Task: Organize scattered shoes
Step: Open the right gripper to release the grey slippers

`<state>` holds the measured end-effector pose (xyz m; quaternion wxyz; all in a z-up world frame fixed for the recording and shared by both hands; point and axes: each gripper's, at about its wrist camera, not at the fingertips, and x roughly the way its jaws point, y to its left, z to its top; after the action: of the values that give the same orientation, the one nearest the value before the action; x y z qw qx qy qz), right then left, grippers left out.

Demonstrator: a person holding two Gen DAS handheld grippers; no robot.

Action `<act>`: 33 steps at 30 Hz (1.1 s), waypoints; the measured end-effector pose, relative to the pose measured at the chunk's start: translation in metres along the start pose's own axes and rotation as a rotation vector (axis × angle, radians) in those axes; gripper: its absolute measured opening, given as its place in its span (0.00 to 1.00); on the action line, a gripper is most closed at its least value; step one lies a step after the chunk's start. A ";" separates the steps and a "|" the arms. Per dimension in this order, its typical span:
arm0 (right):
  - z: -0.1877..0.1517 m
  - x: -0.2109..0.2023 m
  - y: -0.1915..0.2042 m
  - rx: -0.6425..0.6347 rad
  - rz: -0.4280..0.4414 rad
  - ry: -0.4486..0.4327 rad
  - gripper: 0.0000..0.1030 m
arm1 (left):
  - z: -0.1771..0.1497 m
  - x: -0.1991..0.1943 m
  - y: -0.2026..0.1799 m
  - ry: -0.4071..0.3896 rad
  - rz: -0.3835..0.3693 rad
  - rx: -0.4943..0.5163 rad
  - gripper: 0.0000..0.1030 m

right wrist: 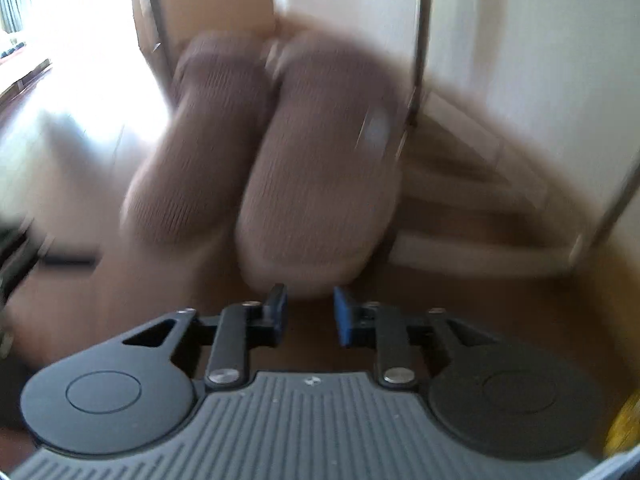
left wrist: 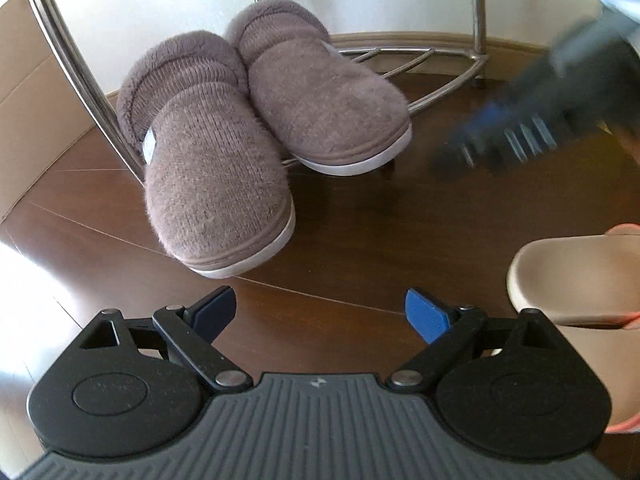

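Two brown-grey fuzzy slippers sit side by side on the lowest tier of a metal shoe rack [left wrist: 76, 60], toes towards me. The left slipper [left wrist: 212, 184] overhangs the floor; the right slipper [left wrist: 324, 108] lies further back. My left gripper [left wrist: 318, 300] is open wide just short of the left slipper's toe, holding nothing. The right gripper [left wrist: 520, 136] shows as a dark blur right of the slippers. The right wrist view is blurred: both slippers [right wrist: 192, 160] [right wrist: 320, 184] loom close, and my right gripper [right wrist: 310, 300] has a narrow gap between its fingers with nothing in it.
A beige slide sandal [left wrist: 576, 276] lies on the dark wooden floor [left wrist: 360, 232] at the right. A cardboard box [left wrist: 24, 100] stands left of the rack, against the white wall. Something yellow [right wrist: 624, 428] shows at the lower right edge.
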<state>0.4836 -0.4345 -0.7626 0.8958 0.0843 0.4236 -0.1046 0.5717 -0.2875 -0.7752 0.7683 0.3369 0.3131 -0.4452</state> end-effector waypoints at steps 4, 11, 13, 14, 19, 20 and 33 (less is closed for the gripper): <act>-0.002 0.001 0.012 0.005 -0.022 0.012 0.19 | 0.004 0.008 0.003 -0.010 0.028 0.005 0.92; 0.030 0.029 0.003 0.061 -0.050 0.006 0.18 | 0.018 0.011 0.014 -0.053 0.036 -0.078 0.90; 0.037 0.045 0.003 0.056 -0.048 0.005 0.18 | 0.021 0.015 0.012 -0.056 0.045 -0.065 0.90; 0.040 0.047 0.004 0.049 -0.050 0.007 0.18 | 0.023 0.018 0.013 -0.058 0.048 -0.063 0.90; 0.048 0.051 0.003 0.048 -0.055 0.002 0.18 | 0.028 0.020 0.017 -0.070 0.077 -0.053 0.90; 0.048 0.050 0.004 0.052 -0.053 0.003 0.19 | 0.026 0.015 0.016 -0.079 0.069 -0.045 0.89; 0.028 0.034 -0.022 0.154 -0.009 -0.023 0.20 | 0.013 0.014 -0.010 -0.042 -0.042 -0.014 0.88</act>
<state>0.5195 -0.4659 -0.7725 0.8911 0.1498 0.4042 -0.1418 0.5703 -0.3079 -0.7812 0.7675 0.3155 0.3070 -0.4660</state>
